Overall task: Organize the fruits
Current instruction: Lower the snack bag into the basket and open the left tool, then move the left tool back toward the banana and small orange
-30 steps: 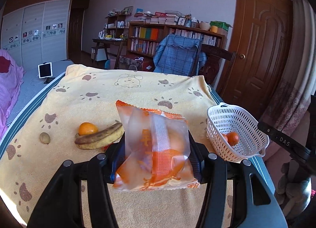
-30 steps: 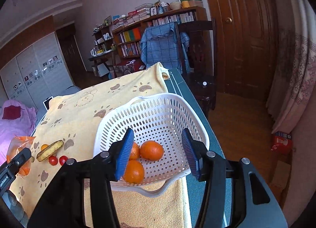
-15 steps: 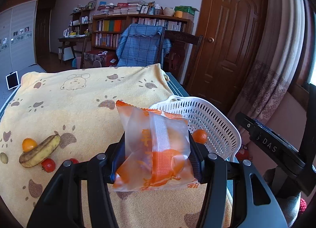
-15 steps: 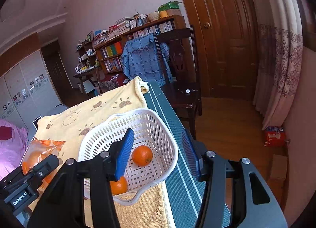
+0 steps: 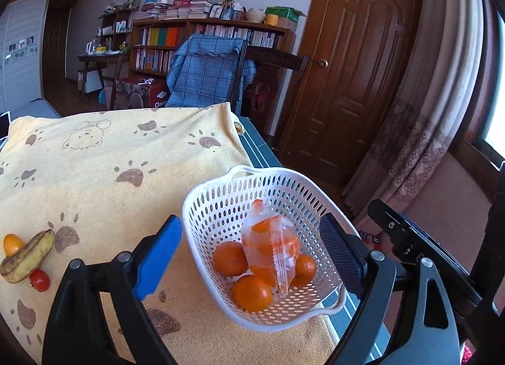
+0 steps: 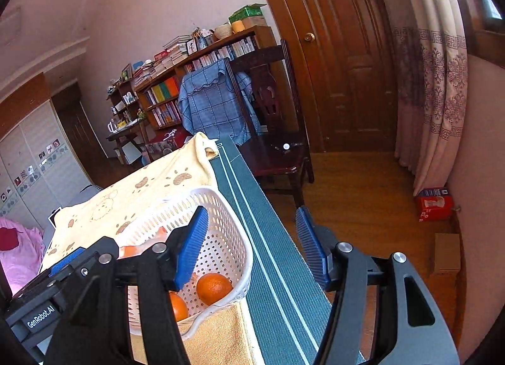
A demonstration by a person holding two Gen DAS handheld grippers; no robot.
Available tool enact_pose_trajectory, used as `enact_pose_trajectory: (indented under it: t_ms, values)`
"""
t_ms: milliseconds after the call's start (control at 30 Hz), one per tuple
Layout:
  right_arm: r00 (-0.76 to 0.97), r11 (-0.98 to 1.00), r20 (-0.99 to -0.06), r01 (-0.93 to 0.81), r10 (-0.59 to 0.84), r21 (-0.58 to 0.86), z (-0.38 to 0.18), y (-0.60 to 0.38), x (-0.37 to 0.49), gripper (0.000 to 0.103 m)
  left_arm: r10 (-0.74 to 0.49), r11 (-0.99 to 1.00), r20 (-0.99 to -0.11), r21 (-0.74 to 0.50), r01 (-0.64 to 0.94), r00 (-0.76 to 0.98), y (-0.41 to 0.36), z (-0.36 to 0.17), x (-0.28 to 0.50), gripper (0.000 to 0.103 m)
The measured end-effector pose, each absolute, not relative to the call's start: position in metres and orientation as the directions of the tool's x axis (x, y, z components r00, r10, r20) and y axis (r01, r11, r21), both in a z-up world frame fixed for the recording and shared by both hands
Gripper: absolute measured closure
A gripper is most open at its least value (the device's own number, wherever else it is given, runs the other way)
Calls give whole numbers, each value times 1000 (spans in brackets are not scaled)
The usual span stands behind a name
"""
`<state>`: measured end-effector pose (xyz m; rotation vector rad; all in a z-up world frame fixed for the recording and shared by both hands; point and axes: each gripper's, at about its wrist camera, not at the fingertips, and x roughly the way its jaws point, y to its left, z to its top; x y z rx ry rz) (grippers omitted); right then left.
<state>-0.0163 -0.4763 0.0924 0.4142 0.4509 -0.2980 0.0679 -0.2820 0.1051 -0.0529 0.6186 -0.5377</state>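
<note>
A white perforated basket (image 5: 221, 207) sits at the right edge of the yellow paw-print towel (image 5: 110, 159). Inside it lie three loose oranges (image 5: 230, 258), with a clear bag of oranges (image 5: 271, 248) standing free among them. My left gripper (image 5: 252, 248) hovers over the basket; its jaws are opening wide and the pads touch nothing. In the right wrist view the basket (image 6: 221, 207) holds oranges (image 6: 214, 288). My right gripper (image 6: 252, 234) is opening over the basket's right rim and the table edge, gripping nothing. A banana (image 5: 26, 257), a small orange fruit (image 5: 12, 243) and a cherry tomato (image 5: 39, 280) lie at the left.
The green table edge (image 6: 271, 254) drops to a wooden floor on the right. A dark wooden chair (image 6: 277, 150) and a chair draped in blue cloth (image 5: 205, 77) stand beyond the table. A curtain (image 6: 435, 96) and a red box (image 6: 432, 204) are at the right.
My left gripper swung right over the basket, opened and let the bag of oranges drop inside. My right gripper turned further right and its jaws widened a little.
</note>
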Motion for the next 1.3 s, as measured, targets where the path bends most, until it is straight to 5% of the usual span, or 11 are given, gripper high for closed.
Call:
enact_pose_trajectory:
  t_ms: [767,1300]
  values:
    - [890,978,-456,76,23,196,105,-358,-26,28,-324,946,-475,-167,277,819,-166,118,49,14]
    - [812,981,-550,-144,193,132,96,-268,-20,21,-159,980,-484,-186,77,860,-57,111,44,14]
